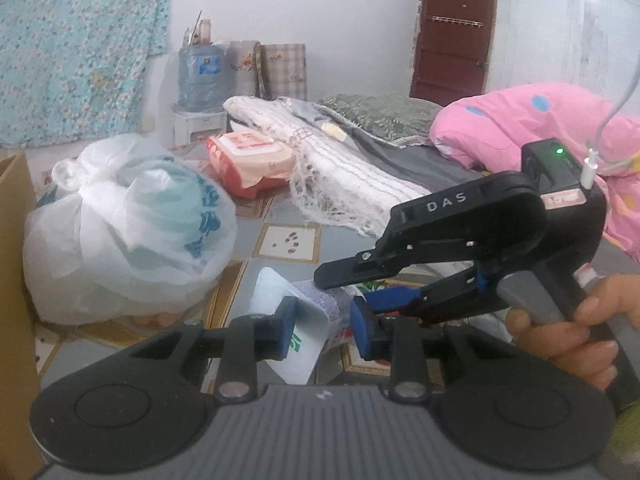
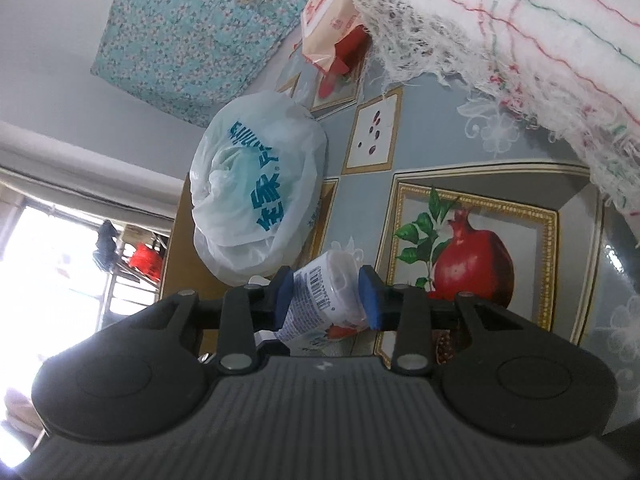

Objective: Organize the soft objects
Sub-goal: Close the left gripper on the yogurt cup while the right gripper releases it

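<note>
The pack (image 2: 324, 300) between the blue pads (image 2: 283, 298) is thin glossy plastic film, crinkled and printed. The pads look matt and rubbery; the gripper (image 1: 326, 326) bodies are matt black plastic with bright metal pins. The tied bag (image 1: 128, 224) is thin, translucent, wrinkled plastic. The blanket (image 2: 500, 28) is coarse white woven cloth, frayed at its edge. The floor (image 2: 440, 140) covering is smooth, with a slight sheen. The box (image 1: 16, 280) is matt brown cardboard.

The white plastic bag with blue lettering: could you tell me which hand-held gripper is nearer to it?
Left. The left hand-held gripper is nearer the bag; the right hand-held gripper is on its far side.
</note>
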A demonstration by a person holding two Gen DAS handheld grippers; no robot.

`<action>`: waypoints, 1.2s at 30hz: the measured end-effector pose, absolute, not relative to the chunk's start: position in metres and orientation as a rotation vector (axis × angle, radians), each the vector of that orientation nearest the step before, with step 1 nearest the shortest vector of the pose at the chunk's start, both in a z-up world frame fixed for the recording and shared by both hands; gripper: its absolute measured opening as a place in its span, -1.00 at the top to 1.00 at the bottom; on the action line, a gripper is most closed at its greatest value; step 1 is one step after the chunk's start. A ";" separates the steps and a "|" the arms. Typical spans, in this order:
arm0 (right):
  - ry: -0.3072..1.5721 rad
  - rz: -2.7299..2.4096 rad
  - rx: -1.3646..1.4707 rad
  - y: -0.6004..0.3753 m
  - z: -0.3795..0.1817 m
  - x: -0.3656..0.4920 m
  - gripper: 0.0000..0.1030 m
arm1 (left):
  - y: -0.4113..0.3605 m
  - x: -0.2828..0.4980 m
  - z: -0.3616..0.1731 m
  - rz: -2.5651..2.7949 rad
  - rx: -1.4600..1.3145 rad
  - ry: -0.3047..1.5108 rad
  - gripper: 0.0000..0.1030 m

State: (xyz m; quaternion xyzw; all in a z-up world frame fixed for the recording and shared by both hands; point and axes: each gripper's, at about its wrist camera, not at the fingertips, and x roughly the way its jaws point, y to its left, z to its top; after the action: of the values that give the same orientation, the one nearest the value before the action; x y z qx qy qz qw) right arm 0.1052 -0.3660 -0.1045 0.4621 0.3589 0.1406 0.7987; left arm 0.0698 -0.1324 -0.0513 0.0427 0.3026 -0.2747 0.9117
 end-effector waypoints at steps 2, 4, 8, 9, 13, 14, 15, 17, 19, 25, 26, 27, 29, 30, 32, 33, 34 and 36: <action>0.767 0.308 1.038 -0.371 -0.110 0.106 0.31 | -0.138 0.069 -0.049 -0.569 0.115 0.603 0.40; 0.764 0.317 1.087 -0.377 -0.116 0.106 0.30 | -0.144 0.069 -0.048 -0.570 0.139 0.586 0.40; 0.766 0.330 1.138 -0.380 -0.121 0.106 0.29 | -0.150 0.068 -0.048 -0.556 0.166 0.567 0.40; 0.771 0.334 1.144 -0.379 -0.122 0.107 0.28 | -0.150 0.067 -0.048 -0.552 0.169 0.565 0.40; 0.782 0.343 1.157 -0.378 -0.124 0.111 0.27 | -0.149 0.066 -0.049 -0.548 0.179 0.554 0.40; 0.780 0.341 1.147 -0.377 -0.123 0.112 0.27 | -0.150 0.066 -0.049 -0.548 0.184 0.550 0.40; 0.774 0.338 1.138 -0.378 -0.122 0.111 0.27 | -0.151 0.067 -0.048 -0.550 0.189 0.545 0.40; 0.761 0.322 1.112 -0.381 -0.118 0.110 0.27 | -0.155 0.067 -0.046 -0.570 0.198 0.535 0.40; 0.746 0.296 1.082 -0.384 -0.112 0.108 0.26 | -0.159 0.068 -0.046 -0.602 0.200 0.538 0.41; 0.721 0.236 1.046 -0.395 -0.111 0.101 0.26 | -0.178 0.070 -0.048 -0.648 0.243 0.539 0.46; 0.716 0.231 1.044 -0.397 -0.111 0.099 0.27 | -0.181 0.071 -0.049 -0.649 0.247 0.544 0.45; 0.709 0.225 1.042 -0.399 -0.111 0.098 0.27 | -0.182 0.074 -0.050 -0.649 0.247 0.549 0.45; 0.695 0.212 1.035 -0.403 -0.110 0.095 0.27 | -0.183 0.078 -0.051 -0.653 0.238 0.560 0.44; 0.693 0.209 1.032 -0.405 -0.110 0.094 0.27 | -0.182 0.080 -0.052 -0.658 0.232 0.563 0.40; 0.690 0.215 1.037 -0.407 -0.111 0.093 0.27 | -0.180 0.081 -0.052 -0.656 0.235 0.562 0.12; 0.689 0.217 1.036 -0.407 -0.111 0.092 0.28 | -0.178 0.080 -0.052 -0.651 0.238 0.559 0.09; 0.688 0.219 1.034 -0.407 -0.111 0.092 0.27 | -0.177 0.078 -0.050 -0.648 0.242 0.553 0.03; 0.683 0.217 1.027 -0.408 -0.110 0.091 0.26 | -0.171 0.074 -0.048 -0.646 0.248 0.537 -0.19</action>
State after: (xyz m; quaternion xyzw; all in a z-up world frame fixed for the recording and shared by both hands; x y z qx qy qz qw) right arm 0.0908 -0.4076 -0.1098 0.4805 0.3195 0.1016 0.8104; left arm 0.0744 -0.1713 -0.0477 0.1200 0.2599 -0.3126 0.9058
